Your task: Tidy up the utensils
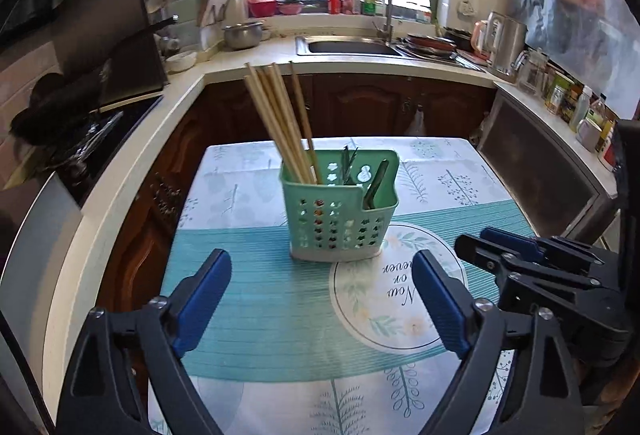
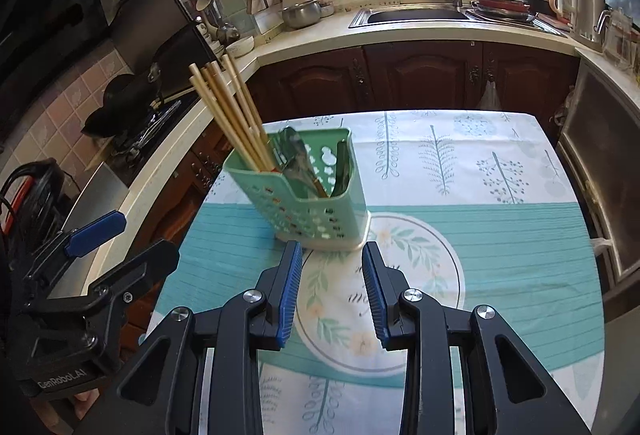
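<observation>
Green plastic caddy [image 1: 340, 207] stood mid-bench [image 1: 248, 307], twelve o'clock of both tools. Held chopsticks [image 1: 276, 123] leaning at eleven, cutlery at one. Left tool [image 1: 322, 295] spread wide, empty; right tool [image 2: 332, 291] part-open, gripping nothing. Seemingly finished, clear of caddy.

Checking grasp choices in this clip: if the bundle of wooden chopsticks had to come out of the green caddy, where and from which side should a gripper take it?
Probably grip the chopsticks on their bare upper shafts, well above the green caddy rim, coming from above and pinching across the bundle. They stand tall in the left compartment, leaning left and fanned at the top, while their lower ends are walled in.
</observation>
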